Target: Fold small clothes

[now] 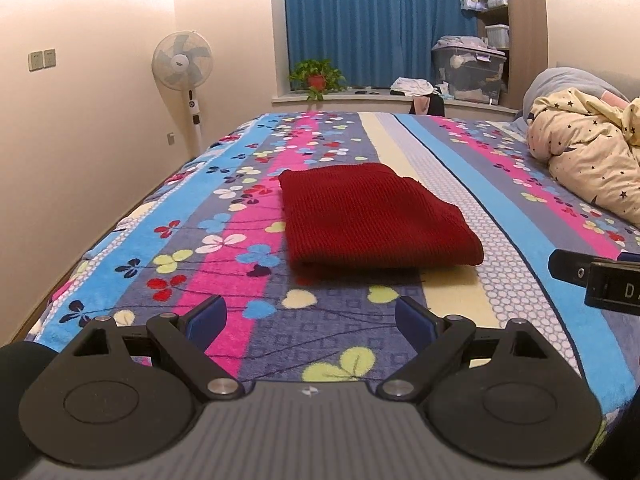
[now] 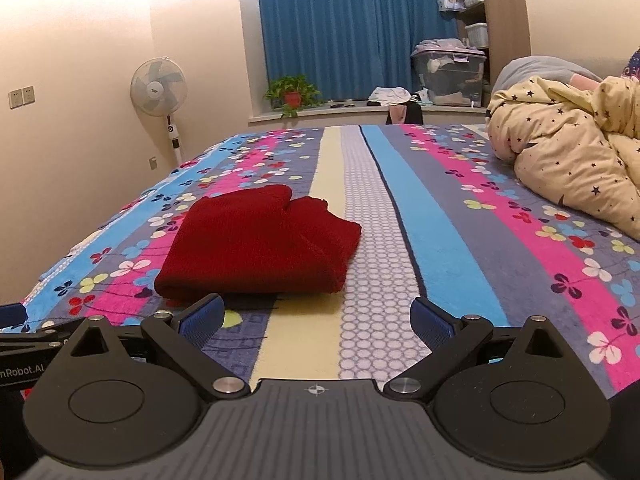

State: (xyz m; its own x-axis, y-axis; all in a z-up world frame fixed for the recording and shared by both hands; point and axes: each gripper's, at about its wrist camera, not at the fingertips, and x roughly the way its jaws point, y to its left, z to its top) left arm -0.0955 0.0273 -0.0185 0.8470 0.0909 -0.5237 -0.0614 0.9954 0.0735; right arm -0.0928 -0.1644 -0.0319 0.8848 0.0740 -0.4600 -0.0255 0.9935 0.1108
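Your left gripper [image 1: 310, 320] is released, jaws spread wide, nothing between them, hovering over the striped floral blanket [image 1: 224, 216]. Your right gripper [image 2: 316, 322] is the same: jaws wide apart and empty. The red knit garment [image 1: 372, 220] lies folded flat on the blanket, just ahead of both grippers and touching neither. From the right wrist it sits ahead-left [image 2: 260, 240]. A star-print duvet [image 2: 568, 160] is bunched up well to the right.

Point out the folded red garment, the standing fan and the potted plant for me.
red garment [image 1: 372, 216], left wrist view, middle of its top layer.
standing fan [image 1: 183, 60], left wrist view, centre of its round head.
potted plant [image 2: 293, 98], right wrist view, on its red pot.
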